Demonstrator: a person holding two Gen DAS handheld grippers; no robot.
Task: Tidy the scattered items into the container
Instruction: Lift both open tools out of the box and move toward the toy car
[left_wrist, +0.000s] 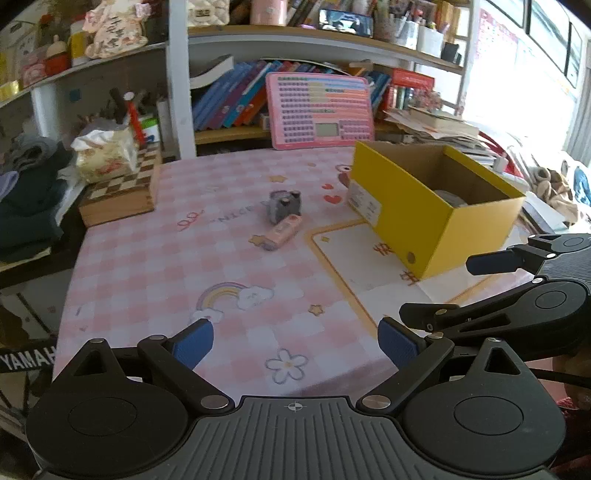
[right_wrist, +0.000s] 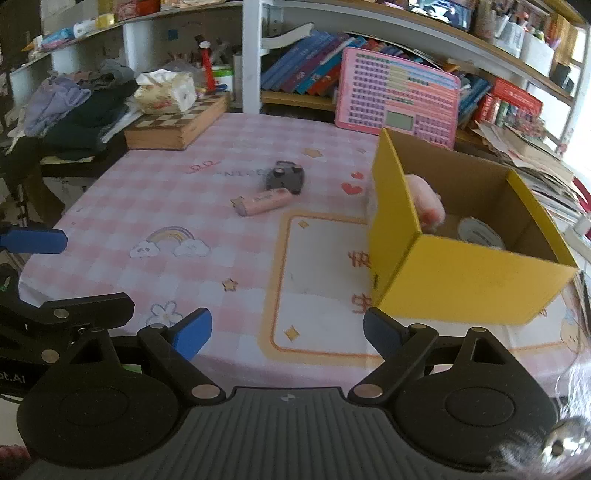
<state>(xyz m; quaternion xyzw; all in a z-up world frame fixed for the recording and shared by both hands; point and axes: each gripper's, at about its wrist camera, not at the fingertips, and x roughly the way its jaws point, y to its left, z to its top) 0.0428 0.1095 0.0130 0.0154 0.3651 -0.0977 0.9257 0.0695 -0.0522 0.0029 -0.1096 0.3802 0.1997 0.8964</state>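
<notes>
Both hand-held grippers agape, empty; pink eraser well ahead, yellow box nearer rt.

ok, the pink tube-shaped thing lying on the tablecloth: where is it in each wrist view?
Left wrist: pink tube lies a little left of centre, just in front of the dark grey item, left of the yellow box.
Right wrist: pink tube lies left of centre in the upper half, again just in front of the dark grey item, left of the yellow box.
Shared landmark: the rainbow print on the tablecloth, nearer the camera than the tube.
</notes>
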